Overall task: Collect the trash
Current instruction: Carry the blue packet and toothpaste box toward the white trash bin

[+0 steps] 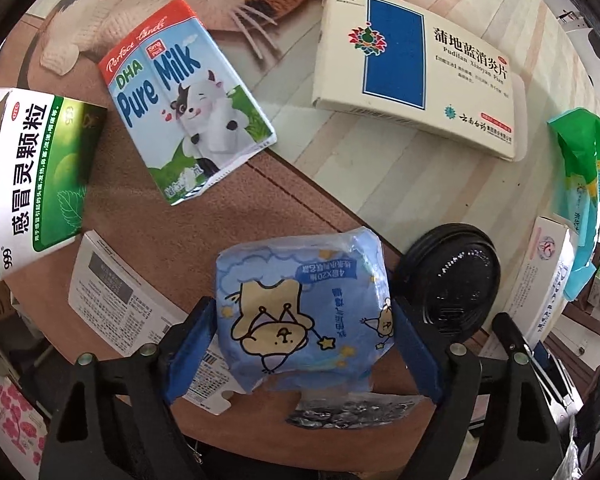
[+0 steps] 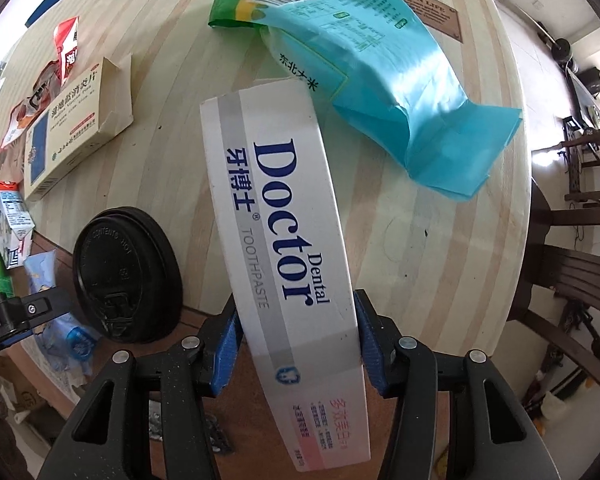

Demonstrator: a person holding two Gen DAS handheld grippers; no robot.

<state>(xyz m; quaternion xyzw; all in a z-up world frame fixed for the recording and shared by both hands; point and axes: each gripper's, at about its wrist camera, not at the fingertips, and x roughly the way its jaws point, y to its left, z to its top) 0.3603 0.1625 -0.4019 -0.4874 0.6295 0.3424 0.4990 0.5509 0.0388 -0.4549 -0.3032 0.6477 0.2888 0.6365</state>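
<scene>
My left gripper [image 1: 300, 340] is shut on a blue tissue pack with a bear print [image 1: 300, 308], held over the brown mat. My right gripper [image 2: 296, 344] is shut on a white "Dental Doctor" toothpaste box [image 2: 284, 220], which points away over the striped table. A black cup lid [image 1: 452, 280] lies just right of the tissue pack; it also shows in the right wrist view [image 2: 128, 276]. The left gripper's finger [image 2: 40, 304] shows at the left edge of the right wrist view.
A milk carton [image 1: 188, 100], a green-white medicine box [image 1: 32, 176], a cream medicine box [image 1: 420, 72] and a white printed box [image 1: 116, 300] lie around. A teal rice bag [image 2: 360, 52] lies beyond the toothpaste box. Red snack wrappers [image 2: 64, 52] lie far left. Wooden chairs [image 2: 572, 280] stand right.
</scene>
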